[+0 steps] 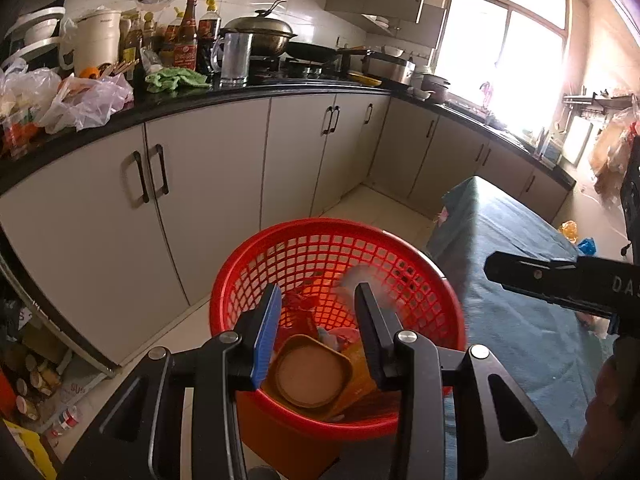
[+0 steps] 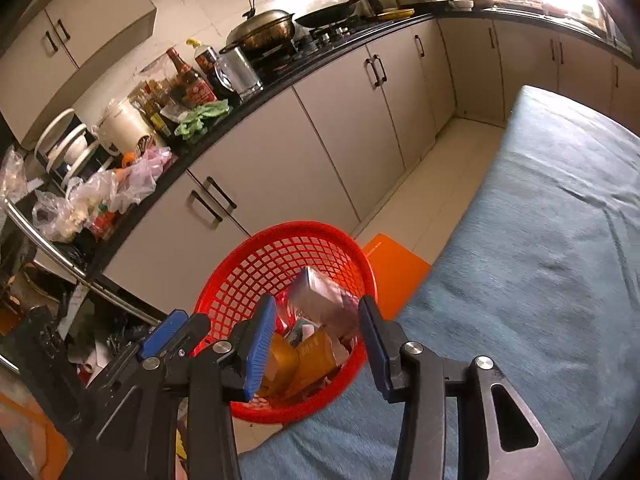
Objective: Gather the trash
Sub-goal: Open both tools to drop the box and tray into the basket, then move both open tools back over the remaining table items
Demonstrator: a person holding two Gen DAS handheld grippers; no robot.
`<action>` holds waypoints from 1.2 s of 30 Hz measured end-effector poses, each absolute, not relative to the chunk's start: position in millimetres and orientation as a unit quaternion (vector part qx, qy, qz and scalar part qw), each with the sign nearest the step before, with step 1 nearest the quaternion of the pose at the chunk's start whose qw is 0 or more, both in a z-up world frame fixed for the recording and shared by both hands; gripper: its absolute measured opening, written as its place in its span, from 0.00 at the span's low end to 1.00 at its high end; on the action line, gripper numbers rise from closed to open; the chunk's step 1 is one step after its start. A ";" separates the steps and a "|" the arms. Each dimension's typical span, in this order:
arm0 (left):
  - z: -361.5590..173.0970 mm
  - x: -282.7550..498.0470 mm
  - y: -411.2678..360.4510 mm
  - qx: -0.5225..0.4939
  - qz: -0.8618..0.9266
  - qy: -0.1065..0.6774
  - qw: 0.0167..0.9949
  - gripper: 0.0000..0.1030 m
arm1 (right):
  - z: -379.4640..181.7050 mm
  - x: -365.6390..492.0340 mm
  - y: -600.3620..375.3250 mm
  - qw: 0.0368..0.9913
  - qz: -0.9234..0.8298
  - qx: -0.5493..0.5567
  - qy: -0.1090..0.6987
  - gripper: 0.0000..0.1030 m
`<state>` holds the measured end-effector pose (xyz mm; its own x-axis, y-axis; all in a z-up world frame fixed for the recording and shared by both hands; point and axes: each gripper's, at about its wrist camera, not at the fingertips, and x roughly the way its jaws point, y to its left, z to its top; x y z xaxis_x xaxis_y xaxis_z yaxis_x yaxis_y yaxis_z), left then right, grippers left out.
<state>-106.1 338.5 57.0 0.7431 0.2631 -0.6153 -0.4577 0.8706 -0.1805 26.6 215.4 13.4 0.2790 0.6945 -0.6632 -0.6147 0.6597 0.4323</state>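
Observation:
A red mesh basket (image 1: 320, 240) stands on an orange stool beside the blue-covered table; it also shows in the right wrist view (image 2: 280, 252). It holds trash: a brown tray (image 1: 310, 374), orange packets (image 2: 316, 354) and a silvery wrapper (image 2: 324, 300), blurred and tilted just above the pile. My left gripper (image 1: 316, 312) is open and empty above the basket. My right gripper (image 2: 318, 320) is open over the basket, the silvery wrapper between and beyond its fingers. It shows from the side in the left wrist view (image 1: 560, 284).
A blue cloth covers the table (image 2: 540, 260) on the right. Grey cabinets (image 1: 208, 184) under a black counter with bottles, a wok (image 1: 260, 32), plastic bags (image 1: 72, 100). Orange stool (image 2: 394, 272) under the basket. Clutter on the floor at left (image 1: 36, 380).

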 end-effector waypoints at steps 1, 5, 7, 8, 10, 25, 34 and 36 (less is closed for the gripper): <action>58.9 -105.7 334.9 -0.159 0.194 0.299 0.920 0.35 | 14.0 25.4 209.6 0.800 0.409 0.048 0.436 0.45; 67.3 -103.1 318.9 -0.149 0.185 0.297 0.925 0.38 | 11.4 24.8 182.7 0.803 0.401 0.063 0.437 0.46; 71.3 -101.0 308.1 -0.141 0.179 0.297 0.927 0.39 | 8.1 26.5 162.2 0.806 0.388 0.073 0.440 0.46; 73.3 -99.6 301.5 -0.137 0.175 0.297 0.929 0.40 | 7.2 27.4 152.3 0.808 0.384 0.079 0.440 0.46; 77.3 -96.3 287.6 -0.127 0.166 0.298 0.932 0.42 | 6.5 28.9 133.2 0.811 0.377 0.088 0.439 0.46; 91.9 -60.2 137.3 -0.052 0.010 0.336 0.941 0.57 | 35.7 42.4 -141.1 0.916 0.101 0.136 0.363 0.74; 96.8 -29.8 55.9 -0.019 -0.064 0.368 0.927 0.72 | -9.2 77.8 -258.9 0.889 -0.102 0.144 0.423 0.81; 98.2 -22.0 45.1 -0.021 -0.074 0.375 0.924 0.72 | -20.6 79.6 -272.0 0.885 -0.110 0.152 0.427 0.81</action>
